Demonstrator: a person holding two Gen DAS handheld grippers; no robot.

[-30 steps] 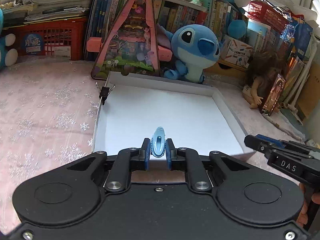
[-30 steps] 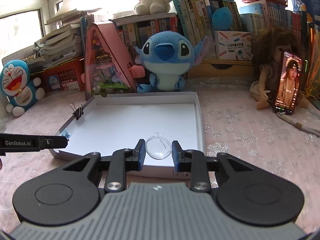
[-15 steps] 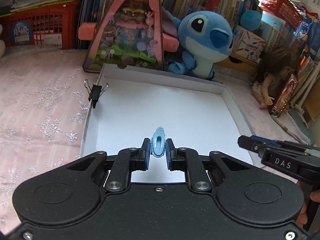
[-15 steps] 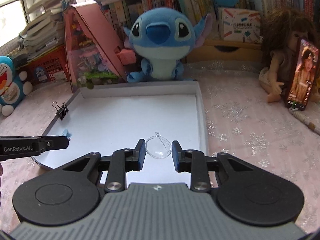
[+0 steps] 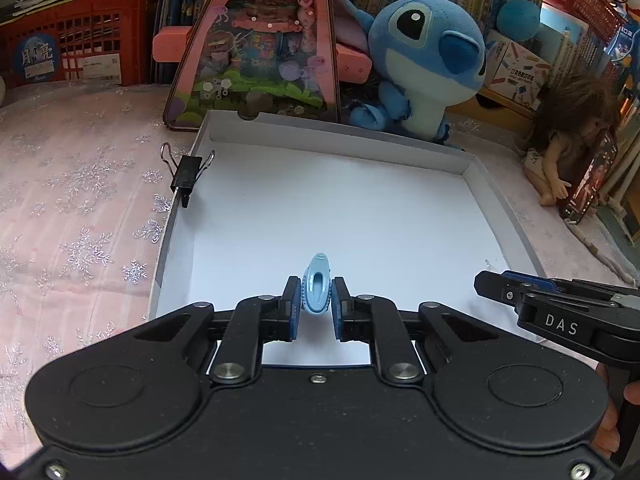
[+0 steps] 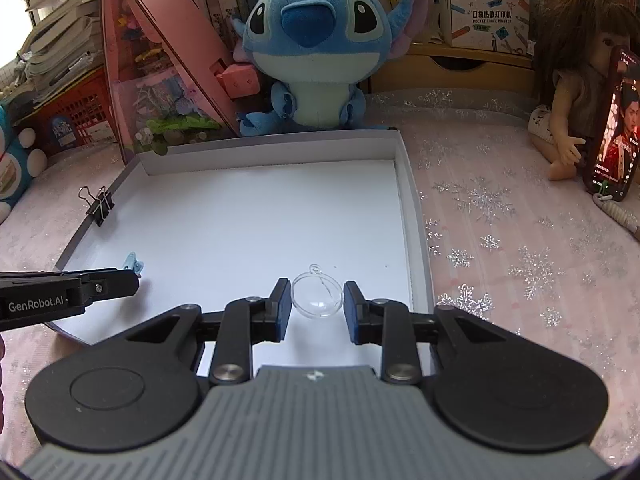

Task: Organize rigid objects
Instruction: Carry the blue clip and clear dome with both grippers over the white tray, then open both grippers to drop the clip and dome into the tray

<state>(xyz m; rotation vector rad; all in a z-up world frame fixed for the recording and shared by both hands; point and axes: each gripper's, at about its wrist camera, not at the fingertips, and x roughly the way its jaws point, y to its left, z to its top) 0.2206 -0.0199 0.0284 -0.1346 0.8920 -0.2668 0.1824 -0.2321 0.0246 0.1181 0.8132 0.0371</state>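
Note:
My left gripper [image 5: 316,300] is shut on a small light-blue plastic clip [image 5: 317,289] and holds it over the near left part of a shallow white box lid [image 5: 500,208]. The clip also shows in the right wrist view [image 6: 134,263]. My right gripper [image 6: 316,304] is shut on a clear plastic ball ornament [image 6: 317,295] with a small loop on top, over the near right part of the white box lid [image 6: 412,216]. The right gripper shows at the right of the left wrist view [image 5: 560,312]. A black binder clip [image 5: 186,172] grips the lid's left wall.
A blue Stitch plush [image 6: 316,52], a pink triangular toy house [image 5: 260,44] and bookshelves stand behind the lid. A doll [image 6: 572,92] and a phone [image 6: 614,124] stand to the right. A red crate [image 5: 76,52] is at far left. A pink snowflake cloth [image 6: 520,240] covers the table.
Both grippers have moved forward and lower over the white lid, still holding the blue clip and the clear ball.

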